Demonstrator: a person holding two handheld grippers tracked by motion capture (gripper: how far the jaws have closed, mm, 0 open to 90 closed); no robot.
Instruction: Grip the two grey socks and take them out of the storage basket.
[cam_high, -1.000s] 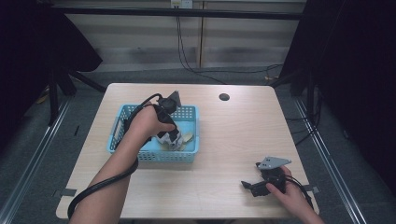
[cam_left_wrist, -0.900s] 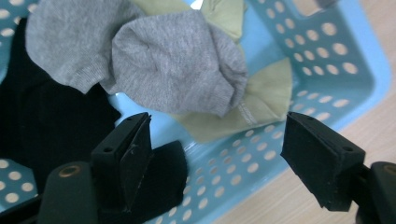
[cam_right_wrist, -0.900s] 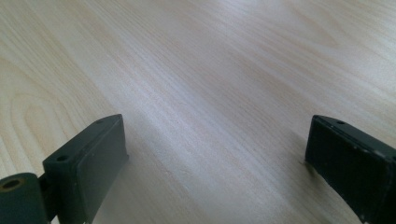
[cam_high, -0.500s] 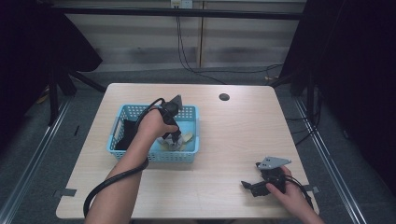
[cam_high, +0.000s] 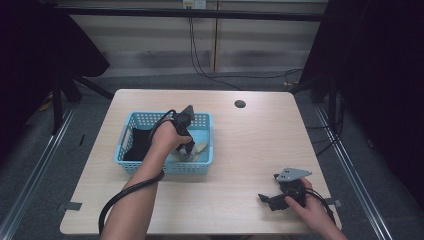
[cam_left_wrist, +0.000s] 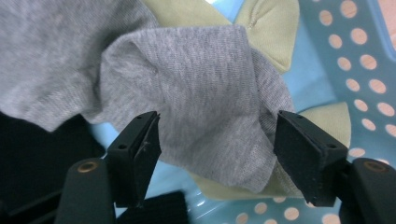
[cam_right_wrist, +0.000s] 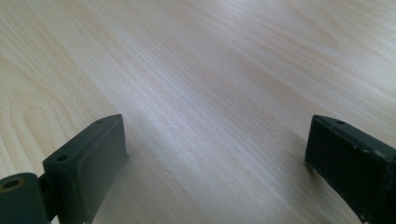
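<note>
Your desk (cam_high: 250, 150) carries the blue basket (cam_high: 200, 167) on its left. Your left tool (cam_left_wrist: 217, 140) is down in it, jaws just closing around the grey sock (cam_left_wrist: 205, 93), not squeezing yet. Right tool (cam_high: 265, 199) rests wide open, near right.

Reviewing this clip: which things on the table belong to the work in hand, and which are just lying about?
In the job:
- left gripper, jaws just been closing around
- grey knitted sock
- blue perforated plastic basket

Lying about:
- pale green cloth pieces under the sock
- black fabric in the basket
- right gripper, open, above the light wooden table
</note>
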